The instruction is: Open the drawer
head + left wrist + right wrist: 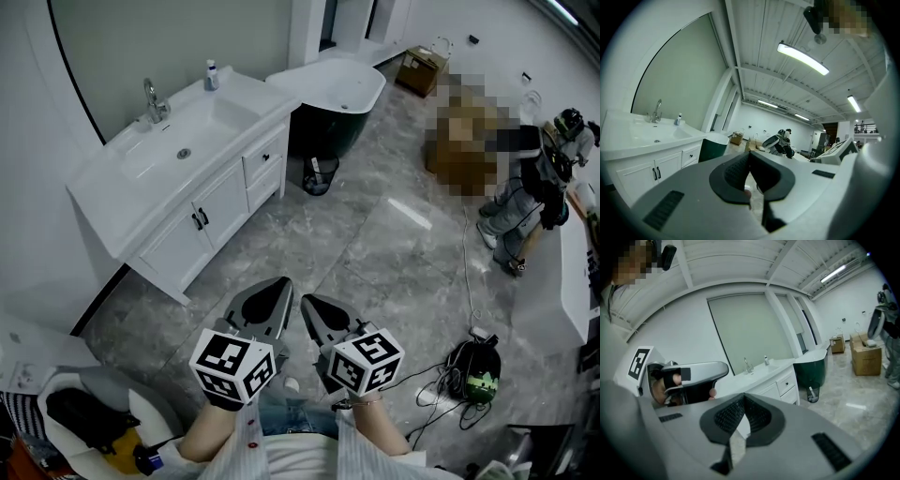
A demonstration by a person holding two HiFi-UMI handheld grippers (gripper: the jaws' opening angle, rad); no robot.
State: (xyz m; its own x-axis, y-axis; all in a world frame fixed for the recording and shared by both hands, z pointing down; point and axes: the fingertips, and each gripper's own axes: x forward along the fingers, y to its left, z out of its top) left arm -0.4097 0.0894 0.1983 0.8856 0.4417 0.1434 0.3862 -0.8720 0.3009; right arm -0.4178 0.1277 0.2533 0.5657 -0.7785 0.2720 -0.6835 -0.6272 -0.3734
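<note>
A white vanity (112, 202) with a sink stands against the wall at the upper left. At its right end are two shut drawers, the upper drawer (265, 157) (690, 155) (786, 380) with a small dark knob. My left gripper (280, 284) (749, 155) and right gripper (307, 302) (744, 397) hang side by side over the floor, well short of the vanity. Both are shut with nothing between the pads. The right gripper view also shows the left gripper (689, 373) beside it.
Two cabinet doors with black handles (200, 219) sit left of the drawers. A dark green bathtub (328, 127) and a wire bin (320, 174) stand just past the vanity. Cables and a black device (476, 370) lie on the floor at right. A person (534, 187) stands far right.
</note>
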